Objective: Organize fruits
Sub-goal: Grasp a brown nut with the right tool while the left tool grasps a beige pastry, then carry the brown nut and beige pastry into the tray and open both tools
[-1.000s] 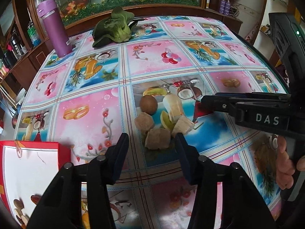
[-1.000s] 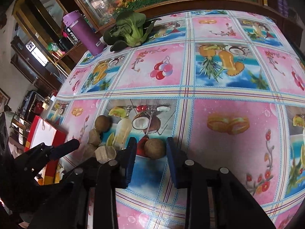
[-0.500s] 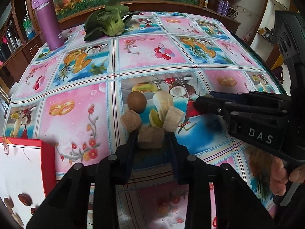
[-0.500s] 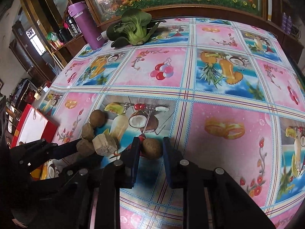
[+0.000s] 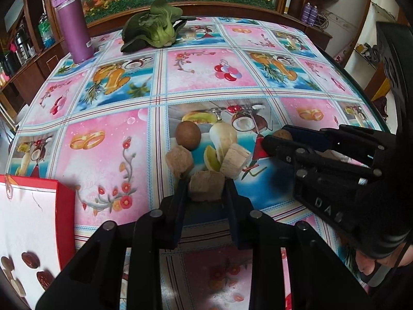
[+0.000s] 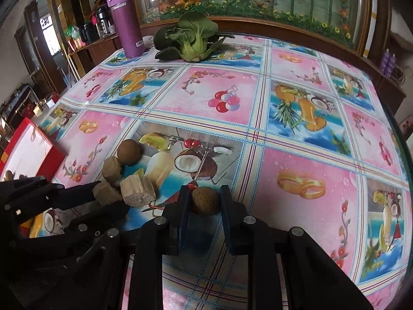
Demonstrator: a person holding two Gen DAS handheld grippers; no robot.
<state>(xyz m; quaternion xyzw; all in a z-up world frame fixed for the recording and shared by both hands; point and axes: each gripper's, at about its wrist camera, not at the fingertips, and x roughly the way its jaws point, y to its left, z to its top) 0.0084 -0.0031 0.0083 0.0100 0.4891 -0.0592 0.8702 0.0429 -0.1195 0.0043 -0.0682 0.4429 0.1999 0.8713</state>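
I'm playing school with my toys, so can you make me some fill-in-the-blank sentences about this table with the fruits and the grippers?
1. The left gripper is closed on a tan ____ -shaped fruit chunk.
2. The right gripper is closed on a small brown ____ fruit.
3. The tall bottle at the far end of the table is ____ in colour.
4. The leafy green vegetable lies to the ____ of the bottle in both views.

Missing words: cube; round; purple; right

"DAS" — on the right hand-held gripper (image 5: 281, 139) body
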